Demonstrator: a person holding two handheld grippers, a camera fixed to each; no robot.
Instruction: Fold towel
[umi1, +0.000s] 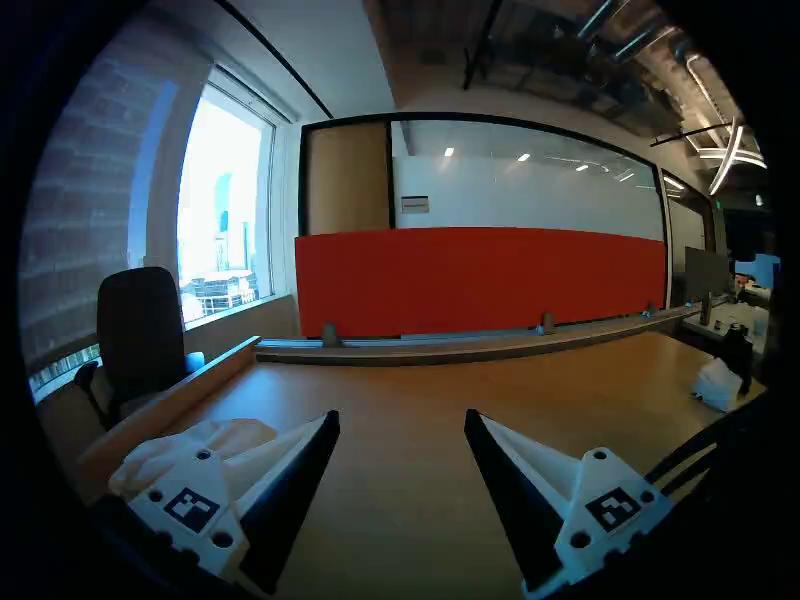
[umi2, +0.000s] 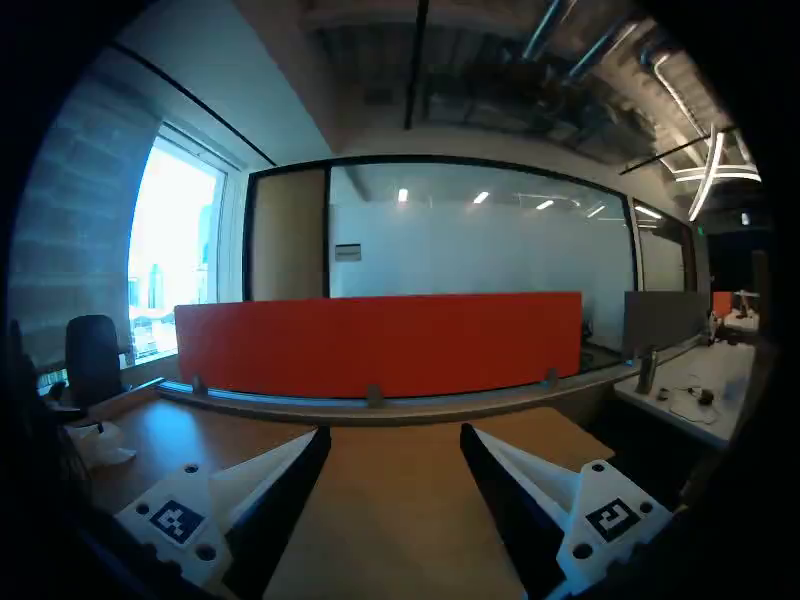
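White wedge fingers (umi1: 235, 485), black inner faces (umi1: 300, 490), square coded tags (umi1: 191, 508), screw holes (umi1: 203, 454)

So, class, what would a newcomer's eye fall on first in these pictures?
The red panel across the back of the desk stands out first, then the bright window at left with a black chair by it. A crumpled white towel lies on the desk beside the open left gripper.

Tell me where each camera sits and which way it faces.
Left gripper view: rides the left gripper, its open fingers in front, facing across the desk to the red divider; towel at lower left.
Right gripper view: rides the right gripper, fingers open, facing the same red divider.
Shared: desk, red divider, window, chair.
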